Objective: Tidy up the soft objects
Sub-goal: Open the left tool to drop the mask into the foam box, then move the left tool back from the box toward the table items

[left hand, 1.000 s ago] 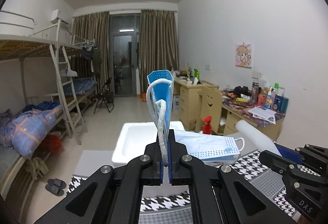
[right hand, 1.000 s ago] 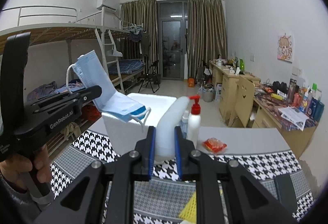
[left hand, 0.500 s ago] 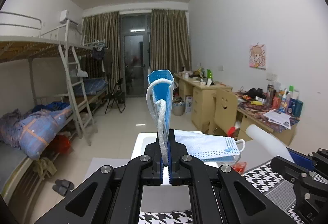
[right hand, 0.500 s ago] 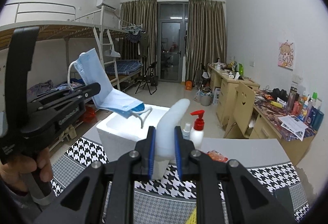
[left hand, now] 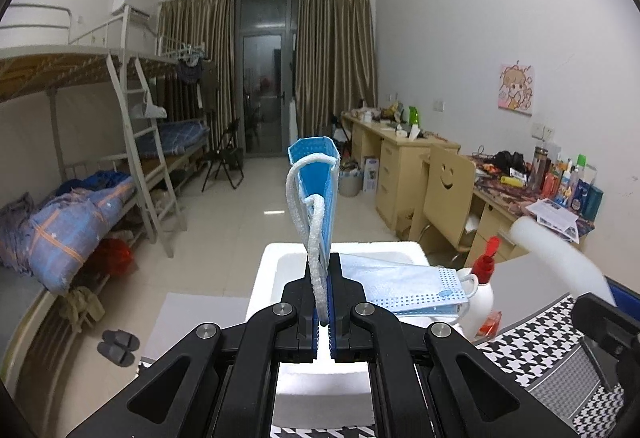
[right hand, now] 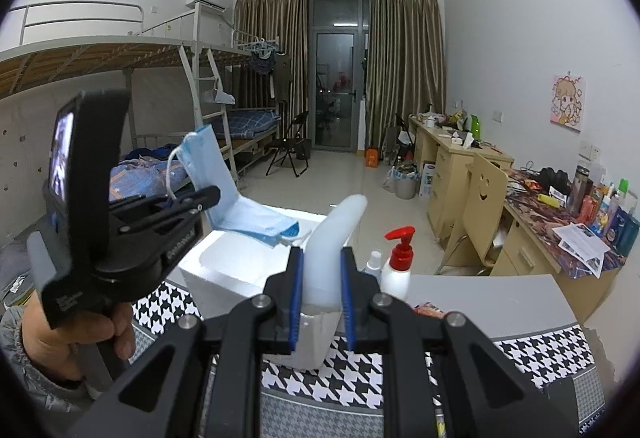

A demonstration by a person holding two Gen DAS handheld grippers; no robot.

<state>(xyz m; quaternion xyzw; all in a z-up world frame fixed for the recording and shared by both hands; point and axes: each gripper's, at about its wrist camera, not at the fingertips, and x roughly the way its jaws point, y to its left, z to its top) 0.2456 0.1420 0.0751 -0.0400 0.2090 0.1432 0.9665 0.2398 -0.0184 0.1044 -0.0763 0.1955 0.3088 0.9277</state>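
Over the last second both grippers have travelled forward and up toward the white foam box (left hand: pixel 340 262), which a second ago sat farther off and now fills the lower centre of both views. The left gripper (left hand: pixel 325 312) remains clamped on a stack of blue face masks (left hand: pixel 314 193): one end stands upright at 12 o'clock from the jaws, with the white ear loop hanging down into the pinch, while the other end folds out flat toward 3 o'clock. In the right wrist view that flat end (right hand: pixel 256 217) now hangs over the open top of the box (right hand: pixel 236 270), where 1 second ago it was only beside the near wall. The right gripper (right hand: pixel 320 302) is likewise closed on a white foam tube (right hand: pixel 336 238), whose free end leans toward 1 o'clock, just in front of the box; it has shifted from hiding the red-capped pump bottle (right hand: pixel 398 266) to standing left of it. I judge that the masks are nearly positioned for release into the box, with the tube second in line. Neither item is inside yet, and the limp masks could catch on the rim if dropped too early.
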